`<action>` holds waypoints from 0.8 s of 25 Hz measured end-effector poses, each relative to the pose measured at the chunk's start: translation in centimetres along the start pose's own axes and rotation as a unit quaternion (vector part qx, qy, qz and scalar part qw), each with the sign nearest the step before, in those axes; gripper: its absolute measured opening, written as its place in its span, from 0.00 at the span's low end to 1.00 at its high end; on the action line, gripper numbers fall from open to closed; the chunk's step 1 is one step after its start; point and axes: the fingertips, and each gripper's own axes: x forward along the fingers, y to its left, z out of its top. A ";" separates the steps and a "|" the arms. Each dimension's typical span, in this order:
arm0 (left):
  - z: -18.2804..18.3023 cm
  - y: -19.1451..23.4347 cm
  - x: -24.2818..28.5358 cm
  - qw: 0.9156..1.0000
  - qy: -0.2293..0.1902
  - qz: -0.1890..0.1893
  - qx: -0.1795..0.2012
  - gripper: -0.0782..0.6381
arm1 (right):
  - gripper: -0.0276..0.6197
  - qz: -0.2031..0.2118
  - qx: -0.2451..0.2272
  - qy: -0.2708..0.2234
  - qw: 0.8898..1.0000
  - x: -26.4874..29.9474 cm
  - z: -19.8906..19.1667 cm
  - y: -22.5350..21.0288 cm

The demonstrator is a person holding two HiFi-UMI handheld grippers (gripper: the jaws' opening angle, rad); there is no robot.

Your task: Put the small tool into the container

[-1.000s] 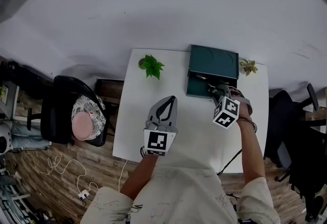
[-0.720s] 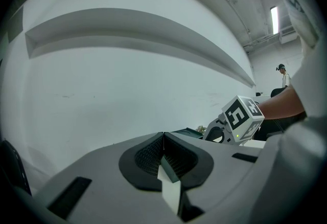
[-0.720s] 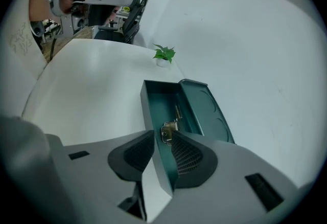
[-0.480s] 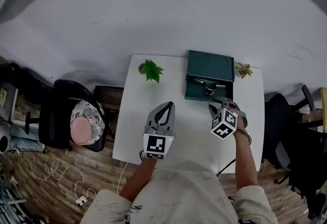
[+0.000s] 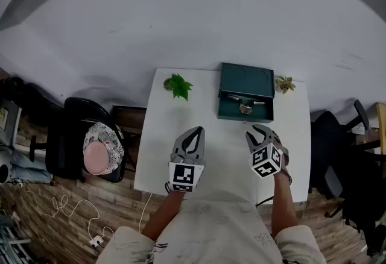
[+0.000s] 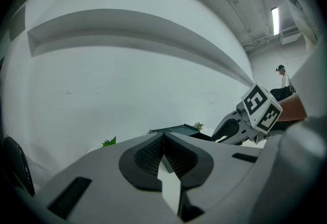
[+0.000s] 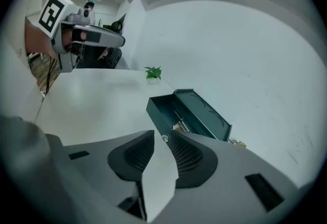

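Withdrawn from the box: right gripper (image 5: 257,131), jaws spread, nothing held.
Small tool (image 5: 244,104) is seen lying crosswise inside the open green metal box (image 5: 224,110), straight ahead of the right jaws; left gripper (image 5: 198,129), farther off, is pressed shut.

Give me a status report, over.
Left gripper shut, empty. Right gripper open, empty. Small tool lying inside open green box. Nothing blocking.
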 end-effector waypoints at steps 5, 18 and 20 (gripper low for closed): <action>0.1 -0.3 -0.2 1.000 -0.001 -0.002 0.002 0.12 | 0.23 -0.024 0.051 -0.041 0.998 -2.1 0.6 -0.4; -0.1 -0.9 -0.8 1.000 0.001 -0.002 -0.002 0.12 | 0.23 -0.067 0.185 -0.133 0.971 -6.6 1.2 -2.5; 0.2 -0.9 -0.9 1.000 -0.002 -0.002 -0.001 0.12 | 0.23 -0.074 0.205 -0.151 0.964 -7.3 1.4 -3.1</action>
